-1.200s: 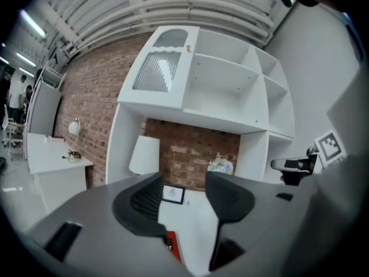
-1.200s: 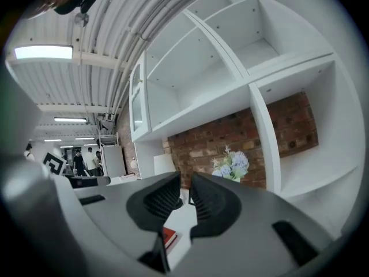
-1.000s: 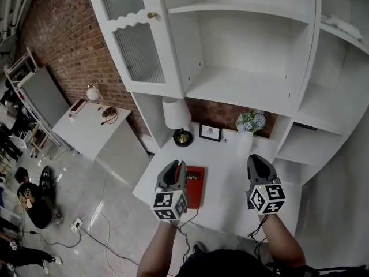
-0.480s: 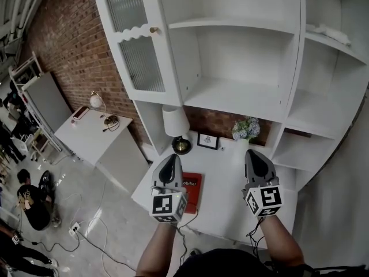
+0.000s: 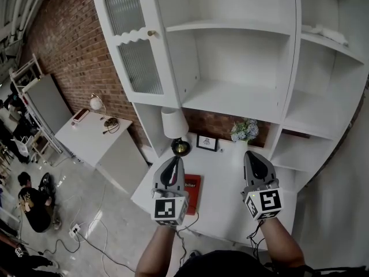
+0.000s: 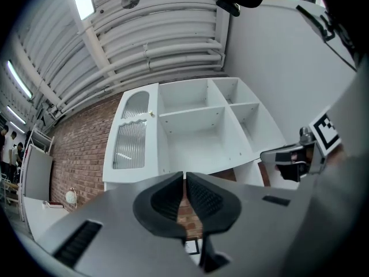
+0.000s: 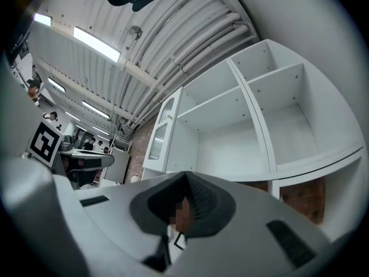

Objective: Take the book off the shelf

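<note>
your left gripper (image 5: 172, 161) is closed, its two dark pads pressed tip to tip with nothing between them, which its own view shows plainly; your right gripper (image 5: 252, 155) is closed in the same way and holds nothing either. in the head view you hold both up side by side in front of you, well apart from each other, noses aimed toward 12 o'clock at the white shelf unit (image 5: 242, 97), and each gripper view looks up into that unit's compartments. the red book (image 5: 194, 190) lies flat on the white desk top (image 5: 225, 195) below the shelves, just at 3 o'clock of the left gripper's body, which covers the book's left edge; neither gripper has hold of it. from the book, a lamp (image 5: 174, 122) with a white shade and a dark round base stands at 11 o'clock, a small framed picture (image 5: 207, 142) leans at 12 o'clock against the brick back of the niche, and a bunch of pale flowers (image 5: 245, 129) in a white vase stands at 1 o'clock. above the lamp the unit has a door (image 5: 135, 45) with ribbed glass and a small round knob. a brick wall (image 5: 63, 45) runs off toward 10 o'clock, with a low white side table (image 5: 92, 134) against it carrying a few small things, and at 9 o'clock a person (image 5: 29, 198) sits on the floor near loose cables
</note>
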Tool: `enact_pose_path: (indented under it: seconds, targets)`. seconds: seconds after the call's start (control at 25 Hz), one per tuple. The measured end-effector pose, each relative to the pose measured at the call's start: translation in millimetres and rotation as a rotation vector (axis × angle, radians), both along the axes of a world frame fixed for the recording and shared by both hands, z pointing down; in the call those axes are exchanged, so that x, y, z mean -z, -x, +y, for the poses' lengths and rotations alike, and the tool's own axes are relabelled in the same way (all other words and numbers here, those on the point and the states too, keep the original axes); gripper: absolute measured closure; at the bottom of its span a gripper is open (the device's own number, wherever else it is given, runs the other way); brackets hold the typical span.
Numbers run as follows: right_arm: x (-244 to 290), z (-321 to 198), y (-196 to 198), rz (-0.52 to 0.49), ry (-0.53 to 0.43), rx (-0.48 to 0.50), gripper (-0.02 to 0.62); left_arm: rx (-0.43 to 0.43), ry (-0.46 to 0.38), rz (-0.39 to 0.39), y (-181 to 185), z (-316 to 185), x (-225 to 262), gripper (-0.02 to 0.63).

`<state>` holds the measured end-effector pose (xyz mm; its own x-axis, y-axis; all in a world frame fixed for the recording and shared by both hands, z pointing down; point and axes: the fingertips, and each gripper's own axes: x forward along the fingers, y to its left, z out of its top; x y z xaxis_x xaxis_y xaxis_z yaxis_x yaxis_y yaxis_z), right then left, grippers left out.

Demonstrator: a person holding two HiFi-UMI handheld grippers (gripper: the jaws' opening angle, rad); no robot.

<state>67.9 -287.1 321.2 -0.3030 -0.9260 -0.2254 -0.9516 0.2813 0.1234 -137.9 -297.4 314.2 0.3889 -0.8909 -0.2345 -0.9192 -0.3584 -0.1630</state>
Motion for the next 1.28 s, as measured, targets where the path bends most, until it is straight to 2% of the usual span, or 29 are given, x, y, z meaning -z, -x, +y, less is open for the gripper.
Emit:
enact_pose_path:
  seconds: [0.64,1.28]
  targets:
    - [6.5,2.7,-1.8,-0.015,-0.02,0.008,0.595,0.008,0.007,-0.016,-4.0,-1.8,-2.4,0.584]
    - [-2.0,-1.1,1.1,-0.012,0.002,0.005,0.595,0.004,0.017,-0.018,-1.4,-5.3,-11.2,0.584]
